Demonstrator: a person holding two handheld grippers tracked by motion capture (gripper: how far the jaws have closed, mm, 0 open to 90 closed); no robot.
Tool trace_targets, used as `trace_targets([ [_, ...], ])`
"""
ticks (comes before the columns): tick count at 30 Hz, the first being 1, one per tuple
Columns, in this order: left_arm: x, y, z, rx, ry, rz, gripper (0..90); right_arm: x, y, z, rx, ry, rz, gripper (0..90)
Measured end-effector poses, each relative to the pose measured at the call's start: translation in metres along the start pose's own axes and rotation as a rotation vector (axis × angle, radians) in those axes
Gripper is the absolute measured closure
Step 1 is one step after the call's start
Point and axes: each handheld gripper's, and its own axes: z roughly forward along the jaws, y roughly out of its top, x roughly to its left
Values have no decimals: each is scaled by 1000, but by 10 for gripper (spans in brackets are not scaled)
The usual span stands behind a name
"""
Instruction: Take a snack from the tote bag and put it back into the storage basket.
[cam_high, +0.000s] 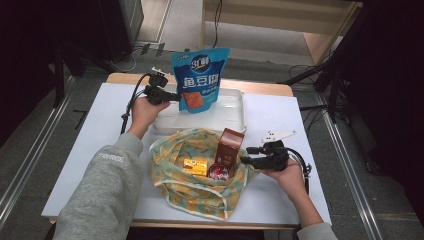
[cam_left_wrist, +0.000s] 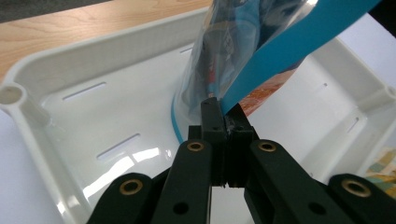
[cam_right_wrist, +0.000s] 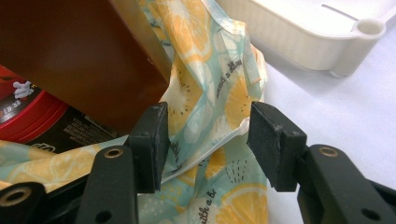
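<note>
Fabric printed with lemons lies closest, a soft open bag (cam_high: 200, 185) on the white surface (cam_high: 90, 150), slumping around a brown box (cam_high: 229, 146), a red tin (cam_high: 218, 172) and a yellow pack (cam_high: 195, 166). Behind it sits a stiff white tray (cam_high: 235, 117). Over the tray hangs the blue snack pouch (cam_high: 200, 80), likely light, crinkly and slippery; its flat sealed edge gives the firmest hold. That is where the left tool (cam_left_wrist: 224, 122) pinches it, jaws fully closed. Right tool (cam_right_wrist: 205, 135) stands half-wide, the bag's rim loose between its pads.
</note>
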Motion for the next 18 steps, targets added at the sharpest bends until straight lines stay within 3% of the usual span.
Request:
trace_targets([
  [9,14,4,0,-25,12,-30,886,3,-2,-2,-9,-3,6,490],
  [18,16,1,-3,-29,-30,-40,775,4,-3,-5,-19,-7,13,490],
])
